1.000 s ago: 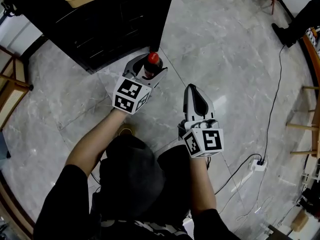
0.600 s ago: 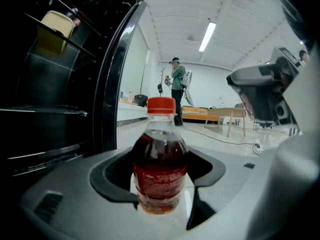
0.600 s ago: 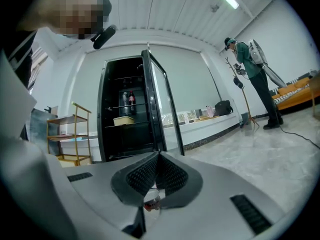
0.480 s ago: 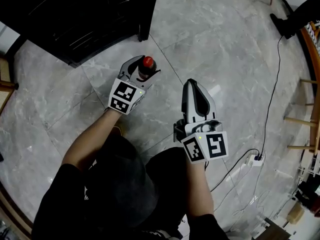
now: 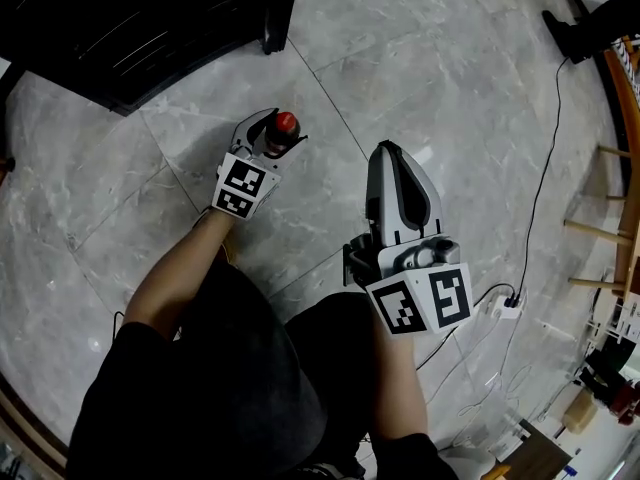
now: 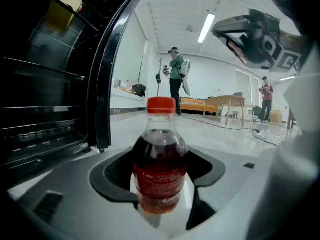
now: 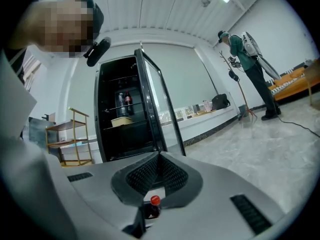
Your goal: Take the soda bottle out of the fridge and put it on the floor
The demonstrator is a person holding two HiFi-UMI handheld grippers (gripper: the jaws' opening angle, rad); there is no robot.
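Observation:
The soda bottle (image 5: 285,128), dark cola with a red cap and red label, stands upright between the jaws of my left gripper (image 5: 275,138), which is shut on its body. It is low over the grey marble floor (image 5: 450,88), just in front of the open black fridge (image 5: 150,18). In the left gripper view the bottle (image 6: 160,169) fills the middle, its base hidden by the jaws. My right gripper (image 5: 387,153) hangs to the right of it, shut and empty. Its own view shows the bottle (image 7: 151,207) small beyond the jaws, and the fridge (image 7: 125,119).
The fridge door (image 6: 107,74) stands open at the left. A cable and power strip (image 5: 507,308) lie on the floor at right, near wooden furniture (image 5: 615,218). A person (image 6: 176,79) stands far across the room, another (image 6: 265,99) at right.
My left gripper has sunk toward the floor with the bottle still in its jaws. The right gripper has stayed about where it was.

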